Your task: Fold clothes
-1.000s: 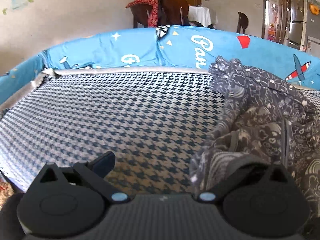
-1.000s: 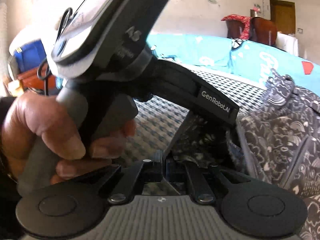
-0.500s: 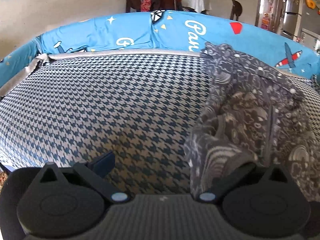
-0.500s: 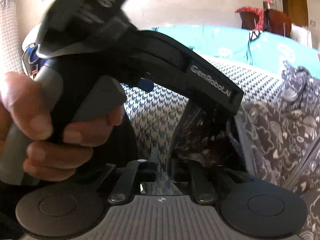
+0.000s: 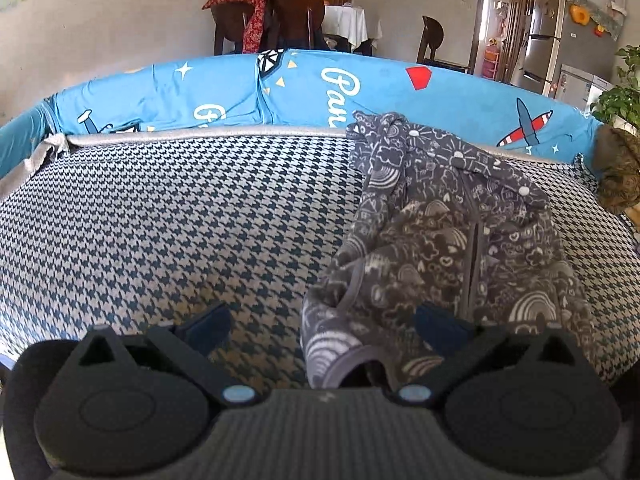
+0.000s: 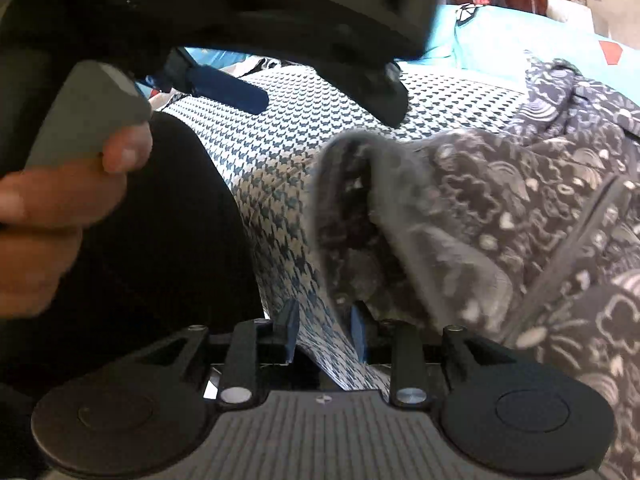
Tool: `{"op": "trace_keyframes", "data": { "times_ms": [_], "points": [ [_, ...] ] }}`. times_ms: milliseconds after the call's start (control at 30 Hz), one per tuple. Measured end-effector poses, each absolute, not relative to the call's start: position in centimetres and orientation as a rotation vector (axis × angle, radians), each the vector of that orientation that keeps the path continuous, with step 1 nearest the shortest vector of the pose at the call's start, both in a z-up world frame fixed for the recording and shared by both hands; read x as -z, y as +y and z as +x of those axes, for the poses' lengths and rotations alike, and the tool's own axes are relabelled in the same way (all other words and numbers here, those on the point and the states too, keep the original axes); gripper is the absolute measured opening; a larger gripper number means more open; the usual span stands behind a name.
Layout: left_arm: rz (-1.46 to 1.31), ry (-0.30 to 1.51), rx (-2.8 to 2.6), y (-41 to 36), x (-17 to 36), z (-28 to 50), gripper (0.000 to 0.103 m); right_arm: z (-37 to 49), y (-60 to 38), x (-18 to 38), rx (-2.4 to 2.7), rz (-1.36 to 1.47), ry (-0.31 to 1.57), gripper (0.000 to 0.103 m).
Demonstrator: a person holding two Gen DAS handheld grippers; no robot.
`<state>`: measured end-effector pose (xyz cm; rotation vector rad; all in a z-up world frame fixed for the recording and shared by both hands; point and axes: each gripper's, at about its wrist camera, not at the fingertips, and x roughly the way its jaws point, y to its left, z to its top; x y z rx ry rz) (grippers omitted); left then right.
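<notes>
A dark grey hooded jacket (image 5: 440, 220) with white doodle print lies crumpled on the houndstooth bed cover (image 5: 180, 200), zip facing up. My left gripper (image 5: 324, 326) is open wide, and the jacket's near hem lies between its fingers, close to the right pad (image 5: 440, 324). In the right wrist view the jacket (image 6: 500, 200) fills the right side, its rolled edge hanging just above my right gripper (image 6: 324, 330). That gripper's pads stand a small gap apart with only bed cover showing between them. A hand (image 6: 60, 200) holds the left gripper's handle at upper left.
A bright blue printed cushion wall (image 5: 240, 92) runs along the far edge of the bed. Behind it stand dark chairs (image 5: 296, 16), a doorway and a fridge (image 5: 548, 40). A brown bundle (image 5: 616, 168) and a plant (image 5: 620, 100) sit at far right.
The jacket fold that covered the left gripper's right finger has slid off, baring the pad. In the right wrist view the left gripper rose, and the right fingers parted slightly.
</notes>
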<state>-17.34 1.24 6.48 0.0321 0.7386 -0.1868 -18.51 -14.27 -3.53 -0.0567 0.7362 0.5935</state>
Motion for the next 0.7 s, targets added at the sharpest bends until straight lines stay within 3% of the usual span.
{"op": "trace_keyframes", "data": {
  "times_ms": [567, 700],
  "points": [
    [0.021, 0.734, 0.158, 1.0, -6.1, -15.1, 0.103, -24.3, -23.2, -1.0, -0.244, 0.11, 0.622, 0.04],
    [0.034, 0.746, 0.154, 0.2, -4.8, -14.3, 0.103, -25.2, -25.1, -0.8, -0.135, 0.131, 0.619, 0.05]
  ]
}}
